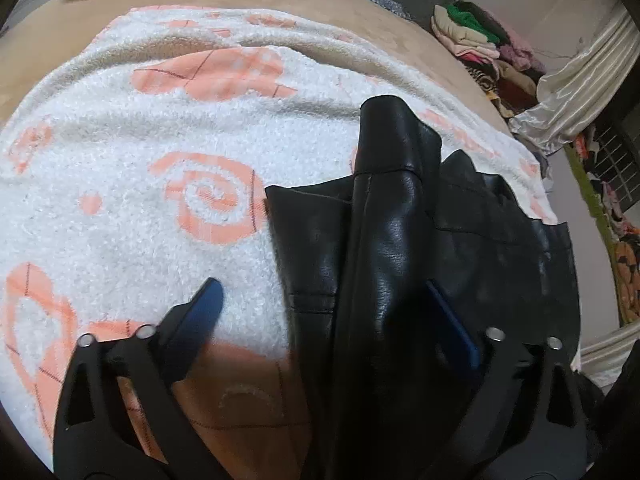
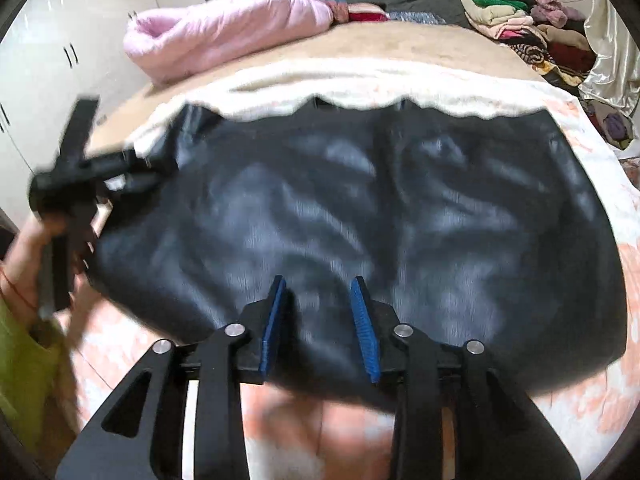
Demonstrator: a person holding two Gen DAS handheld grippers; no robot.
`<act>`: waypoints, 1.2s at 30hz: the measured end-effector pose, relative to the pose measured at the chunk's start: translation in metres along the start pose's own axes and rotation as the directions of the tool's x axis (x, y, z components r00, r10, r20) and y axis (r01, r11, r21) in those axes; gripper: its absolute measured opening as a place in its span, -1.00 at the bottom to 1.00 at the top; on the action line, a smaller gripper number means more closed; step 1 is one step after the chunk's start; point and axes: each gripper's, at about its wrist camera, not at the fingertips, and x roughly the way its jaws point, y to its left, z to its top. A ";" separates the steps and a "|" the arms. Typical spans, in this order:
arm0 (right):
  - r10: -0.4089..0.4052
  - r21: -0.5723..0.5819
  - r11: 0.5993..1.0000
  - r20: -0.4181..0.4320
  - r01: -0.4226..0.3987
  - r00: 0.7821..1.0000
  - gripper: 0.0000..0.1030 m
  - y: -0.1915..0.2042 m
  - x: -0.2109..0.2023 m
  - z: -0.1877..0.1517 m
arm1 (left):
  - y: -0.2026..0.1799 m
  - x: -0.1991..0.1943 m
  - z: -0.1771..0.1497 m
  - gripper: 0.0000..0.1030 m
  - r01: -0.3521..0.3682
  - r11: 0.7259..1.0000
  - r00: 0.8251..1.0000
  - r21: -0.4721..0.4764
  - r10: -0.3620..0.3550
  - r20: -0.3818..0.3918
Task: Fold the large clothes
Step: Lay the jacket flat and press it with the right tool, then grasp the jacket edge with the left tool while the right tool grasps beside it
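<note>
Your black leather garment point(image 2: 360, 216) lies wrinkled across the blanket point(image 1: 120, 208); both tools, left point(image 1: 328, 320) and right point(image 2: 320, 320), gape apart over it.

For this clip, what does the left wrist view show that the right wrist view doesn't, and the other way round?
Only the left wrist view shows a raised fold of the black leather garment standing between the open left gripper fingers, and the blanket's swirl pattern.

Only the right wrist view shows the garment spread wide and blurred, the open right gripper above its near edge, the left hand holding its tool at the garment's left edge, and white cabinets.

Both show the white and orange blanket, pink quilt and clothes pile.
</note>
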 end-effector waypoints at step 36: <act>-0.012 -0.073 0.997 0.095 0.019 0.995 0.50 0.028 -0.014 -0.004 | -0.042 -0.048 0.008 -0.47 0.185 0.978 0.975 0.097 -0.195 0.108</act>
